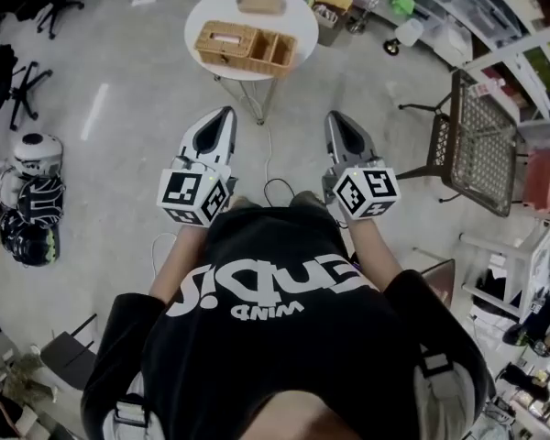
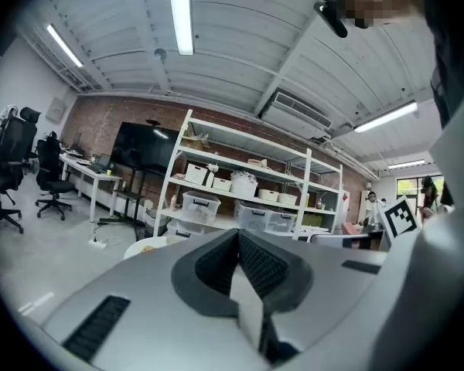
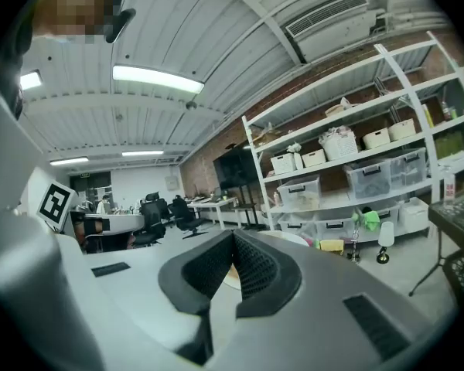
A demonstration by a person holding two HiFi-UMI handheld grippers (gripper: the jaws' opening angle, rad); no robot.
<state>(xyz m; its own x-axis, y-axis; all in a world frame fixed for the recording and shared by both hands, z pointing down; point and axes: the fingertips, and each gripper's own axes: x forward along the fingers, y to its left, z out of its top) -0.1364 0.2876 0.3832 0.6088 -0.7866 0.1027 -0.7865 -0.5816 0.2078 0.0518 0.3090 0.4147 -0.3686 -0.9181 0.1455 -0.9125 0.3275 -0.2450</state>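
left gripper (image 1: 225, 115): jaws together, empty | right gripper (image 1: 335, 119): jaws together, empty | wicker basket (image 1: 247, 47) on round table (image 1: 300, 12) ahead of both tips, well apart

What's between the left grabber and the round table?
Only bare grey floor, the head view shows. The left gripper points at the round table, whose thin legs stand nearby.

Mesh chair (image 1: 481, 145), helmets (image 1: 33, 198), storage shelves (image 2: 247, 178)
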